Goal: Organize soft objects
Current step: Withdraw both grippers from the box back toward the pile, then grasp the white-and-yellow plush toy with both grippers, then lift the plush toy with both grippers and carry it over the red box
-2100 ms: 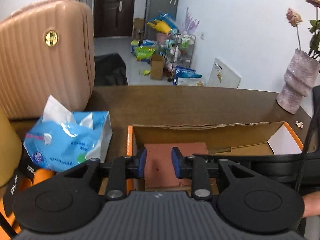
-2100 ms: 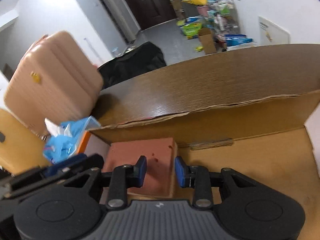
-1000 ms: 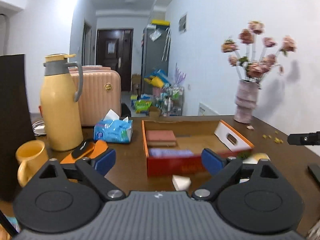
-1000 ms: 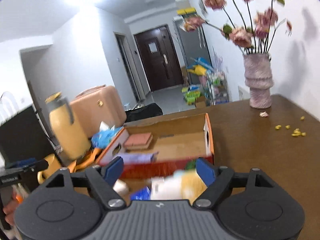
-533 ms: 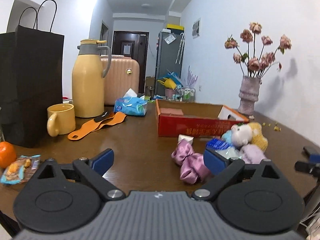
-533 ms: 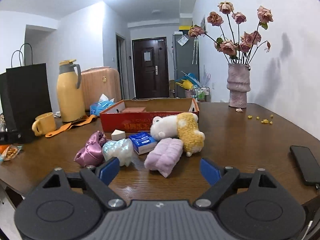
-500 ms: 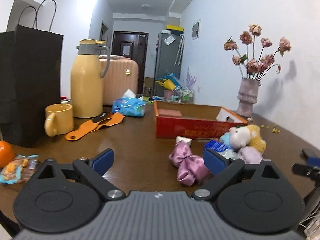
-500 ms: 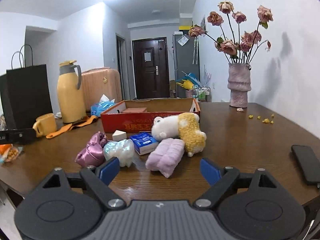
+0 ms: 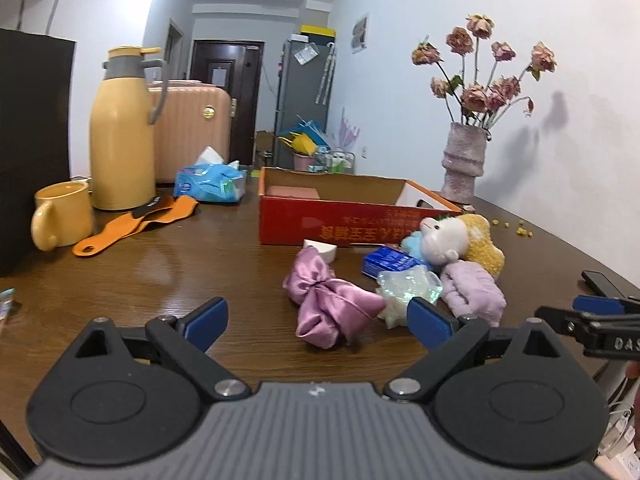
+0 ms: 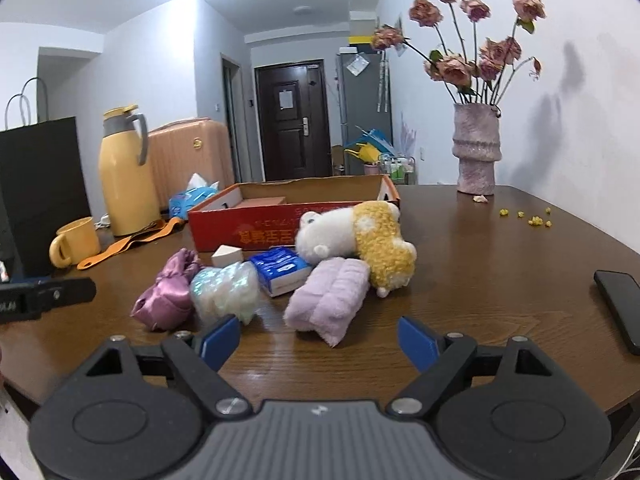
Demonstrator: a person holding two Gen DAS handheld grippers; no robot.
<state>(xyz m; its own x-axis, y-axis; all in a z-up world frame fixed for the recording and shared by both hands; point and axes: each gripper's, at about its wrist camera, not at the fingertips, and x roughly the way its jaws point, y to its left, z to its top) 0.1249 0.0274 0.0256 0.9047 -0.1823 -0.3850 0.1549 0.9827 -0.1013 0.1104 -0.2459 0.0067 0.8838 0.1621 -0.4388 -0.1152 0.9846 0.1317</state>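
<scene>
Soft things lie in a heap on the brown table before an open red cardboard box (image 9: 340, 226) (image 10: 256, 228): a pink satin bow (image 9: 326, 304) (image 10: 170, 290), a clear crinkly bag (image 9: 406, 288) (image 10: 226, 290), a blue tissue pack (image 9: 386, 260) (image 10: 282, 266), a folded lilac towel (image 9: 472, 292) (image 10: 330, 296), a white and yellow plush (image 9: 460, 238) (image 10: 360, 240) and a small white sponge wedge (image 10: 227, 256). My left gripper (image 9: 318, 322) is open and empty, just short of the bow. My right gripper (image 10: 320, 340) is open and empty, just short of the towel.
A yellow flask (image 9: 120, 132), yellow mug (image 9: 62, 214), orange strap (image 9: 136, 222), blue tissue bag (image 9: 210, 184) and black paper bag (image 9: 28, 140) stand at the left. A vase of dried roses (image 10: 476, 148) stands at the far right. A phone (image 10: 620, 300) lies near the right edge.
Both grippers pulled back out of the box, opened wide and now hang low over the table's near side. In the last half second the left one moved closer to the bow.
</scene>
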